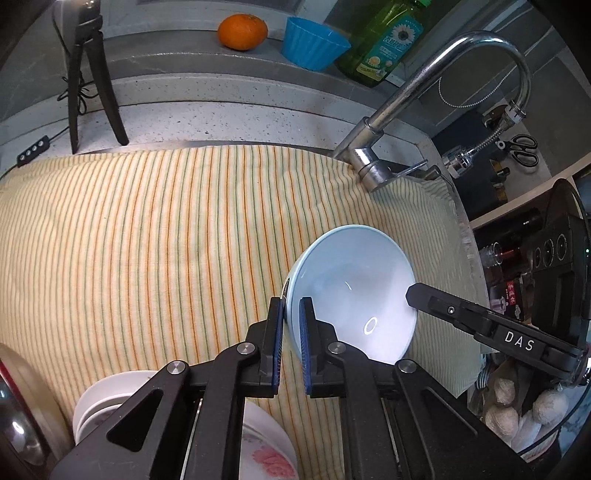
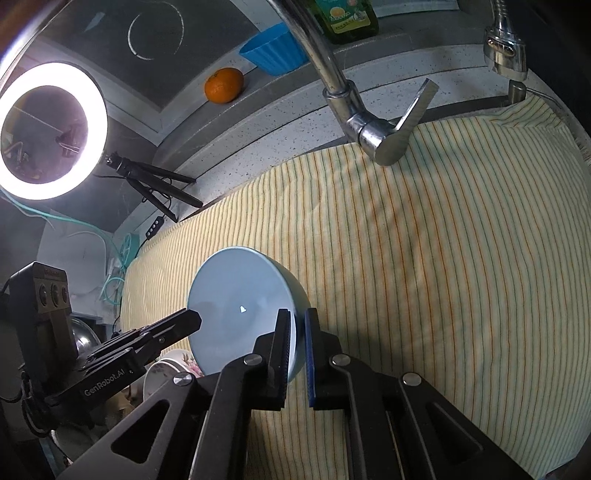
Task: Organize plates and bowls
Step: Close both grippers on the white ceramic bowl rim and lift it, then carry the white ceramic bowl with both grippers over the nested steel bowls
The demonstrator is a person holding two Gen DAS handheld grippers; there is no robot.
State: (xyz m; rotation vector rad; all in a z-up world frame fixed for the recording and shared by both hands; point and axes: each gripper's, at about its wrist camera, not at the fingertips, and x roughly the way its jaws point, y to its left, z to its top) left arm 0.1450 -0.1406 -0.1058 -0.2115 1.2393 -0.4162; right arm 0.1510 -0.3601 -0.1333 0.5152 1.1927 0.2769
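A light blue bowl (image 1: 351, 291) is held tilted above the striped cloth (image 1: 147, 240). My left gripper (image 1: 291, 347) is shut on its left rim. My right gripper (image 2: 297, 350) is shut on the opposite rim of the same bowl (image 2: 236, 302). The right gripper's finger (image 1: 443, 306) shows at the bowl's right edge in the left wrist view, and the left gripper's finger (image 2: 173, 325) shows at the bowl's left edge in the right wrist view. White floral bowls (image 1: 110, 402) are stacked below, at the lower left.
A chrome faucet (image 1: 406, 122) stands at the back of the cloth (image 2: 443, 258). An orange (image 1: 242, 31), a blue cup (image 1: 314, 42) and a green bottle (image 1: 384, 44) sit on the ledge. A ring light (image 2: 48, 129) on a tripod stands at the left.
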